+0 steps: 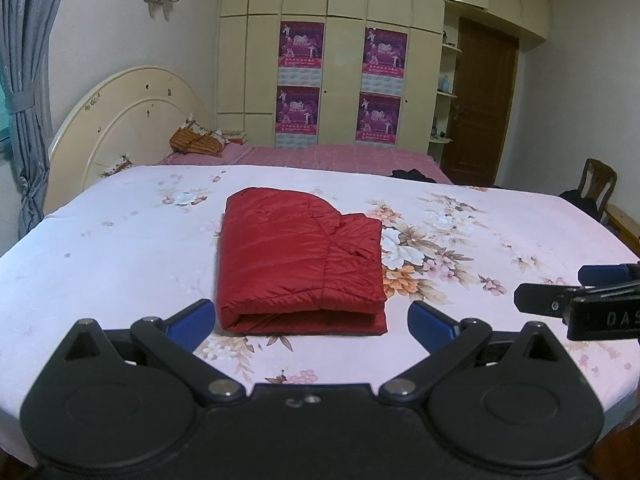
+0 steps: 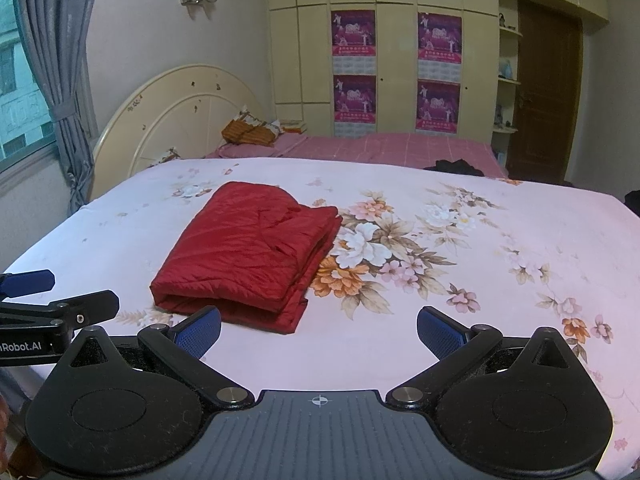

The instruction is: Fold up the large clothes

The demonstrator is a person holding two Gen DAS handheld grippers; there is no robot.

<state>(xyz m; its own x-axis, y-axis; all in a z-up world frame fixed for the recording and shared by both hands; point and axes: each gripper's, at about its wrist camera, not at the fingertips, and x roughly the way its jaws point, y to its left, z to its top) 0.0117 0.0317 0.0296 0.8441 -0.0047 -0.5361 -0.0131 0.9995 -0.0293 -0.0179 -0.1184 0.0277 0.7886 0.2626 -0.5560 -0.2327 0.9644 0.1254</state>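
A: Both claws are seen spread wide with nothing pinched, left gripper (image 1: 311,322) and right gripper (image 2: 319,330), held just short of the red quilted jacket (image 1: 298,264).

B: Yep, it's folded into a thick rectangle, rolled edge nearest, long axis pointed away. Bare floral bedspread (image 2: 460,344) is left all round.

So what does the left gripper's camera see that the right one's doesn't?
Only the left wrist view shows a wooden chair at the far right and the right gripper coming in from the right edge.

Only the right wrist view shows a window behind the curtain at far left, and the left gripper at its left edge.

Both show the folded red jacket lying on the floral bedsheet, the cream headboard, the wardrobe with purple posters and the brown door. Each camera's own jaws stand open and empty.
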